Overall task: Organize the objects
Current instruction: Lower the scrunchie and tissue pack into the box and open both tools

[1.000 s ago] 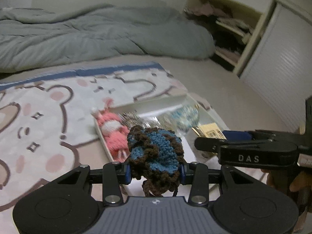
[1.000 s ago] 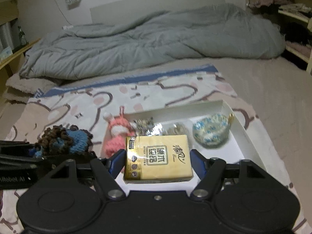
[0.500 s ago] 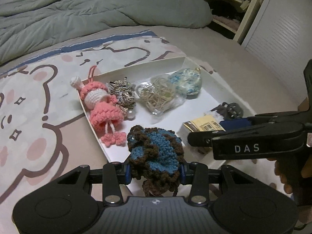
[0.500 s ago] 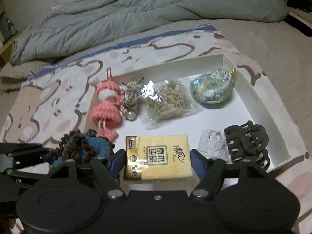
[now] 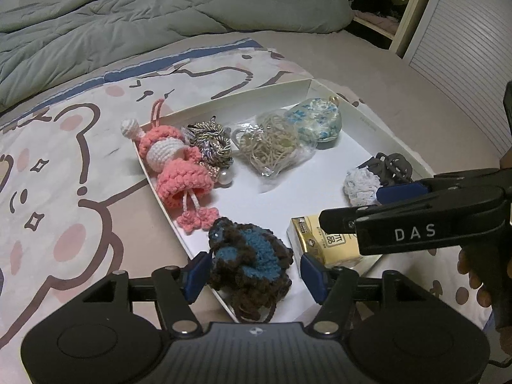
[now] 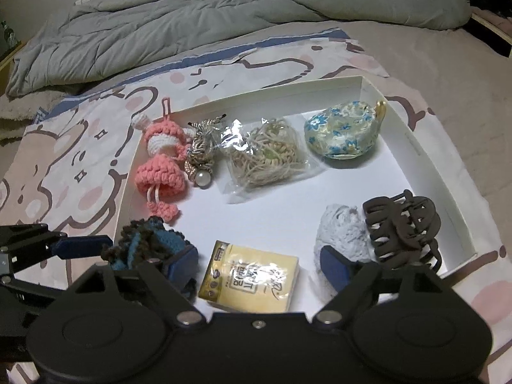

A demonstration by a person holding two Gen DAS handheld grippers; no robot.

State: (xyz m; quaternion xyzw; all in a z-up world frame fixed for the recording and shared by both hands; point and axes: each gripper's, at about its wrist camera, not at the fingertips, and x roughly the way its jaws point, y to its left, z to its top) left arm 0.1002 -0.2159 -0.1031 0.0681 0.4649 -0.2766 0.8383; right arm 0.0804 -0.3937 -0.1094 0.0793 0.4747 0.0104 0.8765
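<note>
White capitals "DAS" show on the side of the right gripper [image 5: 412, 211] — crisp in the left wrist view. The yellow tissue pack [image 6: 249, 282] carries printed characters and small round emblems — too glared to read.

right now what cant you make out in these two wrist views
- Yellow tissue pack: left view, far end behind the right gripper.
- White crochet ball: right view, near side behind a blue finger pad.
- Blue-brown crochet piece: whether it touches the white tray floor, hidden underneath, left gripper open.
</note>
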